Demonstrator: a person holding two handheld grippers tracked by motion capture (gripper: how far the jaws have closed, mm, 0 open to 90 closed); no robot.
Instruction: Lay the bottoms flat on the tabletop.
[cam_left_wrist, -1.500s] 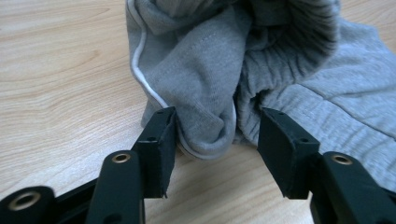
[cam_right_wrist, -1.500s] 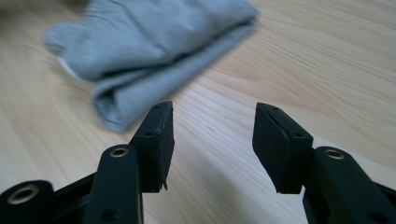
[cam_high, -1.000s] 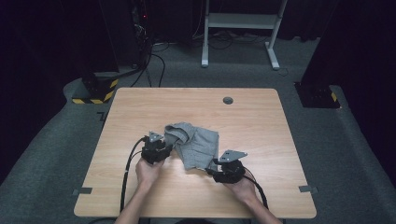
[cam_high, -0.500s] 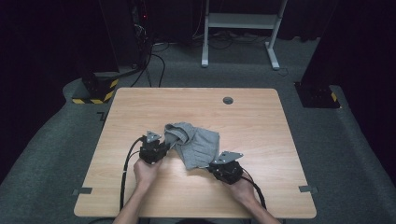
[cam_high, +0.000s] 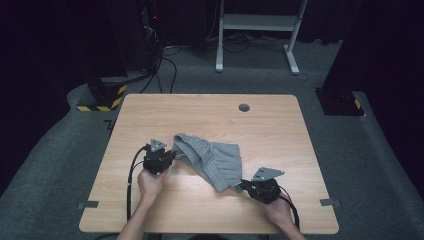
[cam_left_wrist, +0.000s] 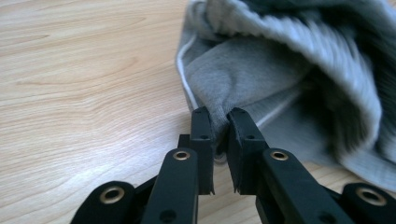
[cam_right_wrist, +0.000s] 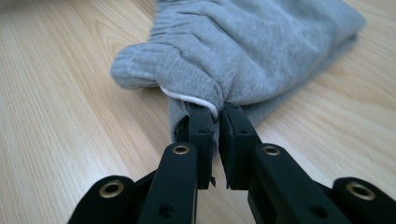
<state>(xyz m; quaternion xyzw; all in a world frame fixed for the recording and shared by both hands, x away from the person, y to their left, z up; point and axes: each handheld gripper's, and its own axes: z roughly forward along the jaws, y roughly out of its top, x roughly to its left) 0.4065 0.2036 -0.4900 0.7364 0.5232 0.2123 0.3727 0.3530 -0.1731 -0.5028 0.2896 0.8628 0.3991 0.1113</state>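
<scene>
A grey garment (cam_high: 215, 160) with a ribbed waistband lies crumpled on the wooden table (cam_high: 200, 110). My left gripper (cam_high: 171, 154) sits at its left end. In the left gripper view the jaws (cam_left_wrist: 219, 114) have just been closing and pinch a fold of the grey cloth (cam_left_wrist: 261, 60) beside a white cord. My right gripper (cam_high: 243, 186) is at the garment's near right corner. Its jaws (cam_right_wrist: 217, 111) have just been closing too and clamp the gathered edge of the garment (cam_right_wrist: 252, 46). A hand holds each gripper from the table's near side.
A round cable hole (cam_high: 244, 107) sits near the table's far edge. Grey tape strips mark the near left (cam_high: 88, 204) and near right (cam_high: 327, 202) corners. Beyond the table stand a white metal frame (cam_high: 255, 30) and yellow-black striped blocks (cam_high: 102, 97).
Both grippers have shut on the garment. The right gripper has moved to the right with its corner, drawing the cloth out longer. The left gripper has hardly moved.
</scene>
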